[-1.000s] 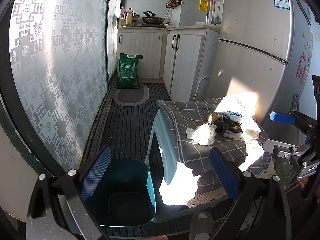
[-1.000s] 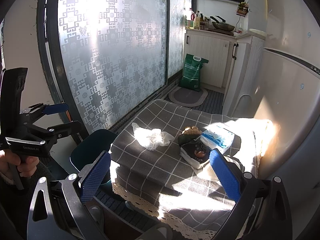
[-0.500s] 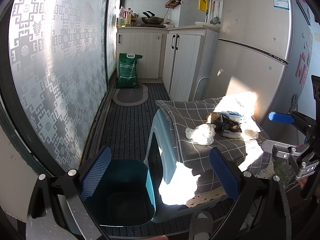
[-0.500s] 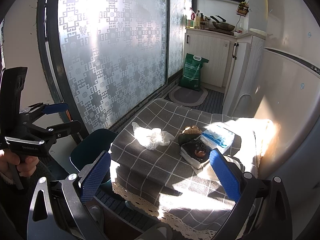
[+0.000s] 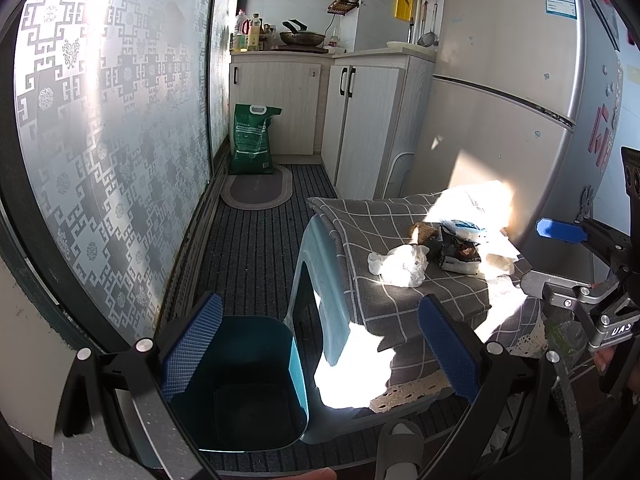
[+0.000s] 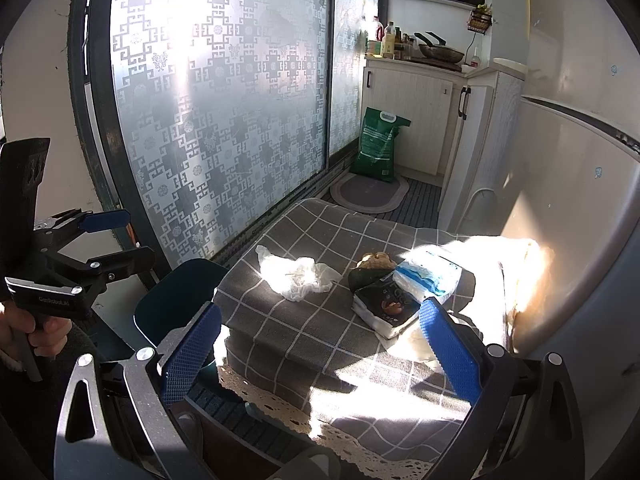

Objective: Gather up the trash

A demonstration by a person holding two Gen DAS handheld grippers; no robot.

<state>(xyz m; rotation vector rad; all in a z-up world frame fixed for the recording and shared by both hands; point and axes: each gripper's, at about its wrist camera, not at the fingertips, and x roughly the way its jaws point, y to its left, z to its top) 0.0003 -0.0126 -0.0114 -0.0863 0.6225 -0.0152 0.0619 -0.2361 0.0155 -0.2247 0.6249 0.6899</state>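
Narrow kitchen corridor, striped dark floor mat, frosted patterned sliding glass filling the left of both views, pale cabinets at the far end with a pan and bottles on the counter, green sack leaning at centre top, silver fridge on the right. Low stool draped in a grey checked cloth with lace trim sits centre-right of the left view, centre of the right view — strong sun patches blow out its right side.

Trash on the cloth: crumpled white tissue, a brown lump beside it, dark snack packet touching a blue-white wrapper; something pale past them is washed out, cannot tell what. Teal bin stands on the floor at lower left of the left view, just beside the stool, open top, looks empty.

Left gripper hangs over the bin, blue pads spread wide, holding nothing. Right gripper — lower centre, near edge of the cloth, fingers also spread, nothing between them. A hand grips the left tool's handle at the left edge.
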